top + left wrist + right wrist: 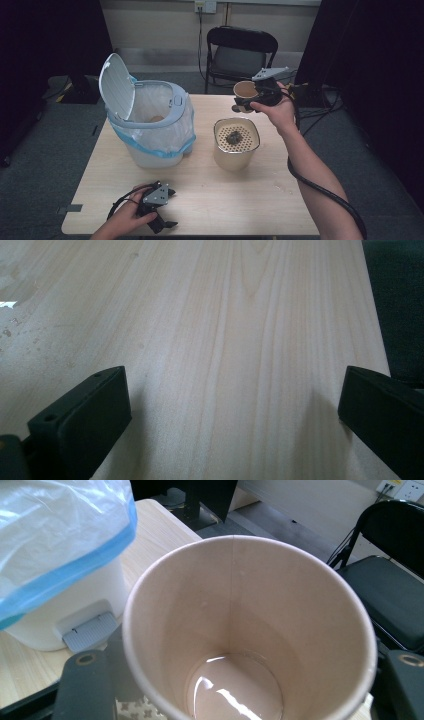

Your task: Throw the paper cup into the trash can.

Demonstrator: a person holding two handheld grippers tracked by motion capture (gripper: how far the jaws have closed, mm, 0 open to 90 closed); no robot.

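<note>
We find the left gripper [159, 207] resting on the pale wooden table [235, 200], jaws apart, nothing between them. The right gripper [248, 103] clamps the tan paper cup [245, 90] aloft beyond the cream perforated-lid canister [236, 143]. Residual liquid risks spilling if the cup tilts.

The left gripper [235, 410] looks along a pale wooden table [225, 315] whose grain runs from six o'clock up toward twelve. Its two black jaws rise at about seven and four o'clock, standing wide apart with bare wood between them and nothing in their grasp. Faint specks and smudges mark the wood near nine to ten o'clock. At two to three o'clock the table's edge gives way to dark grey floor [400, 300].
</note>
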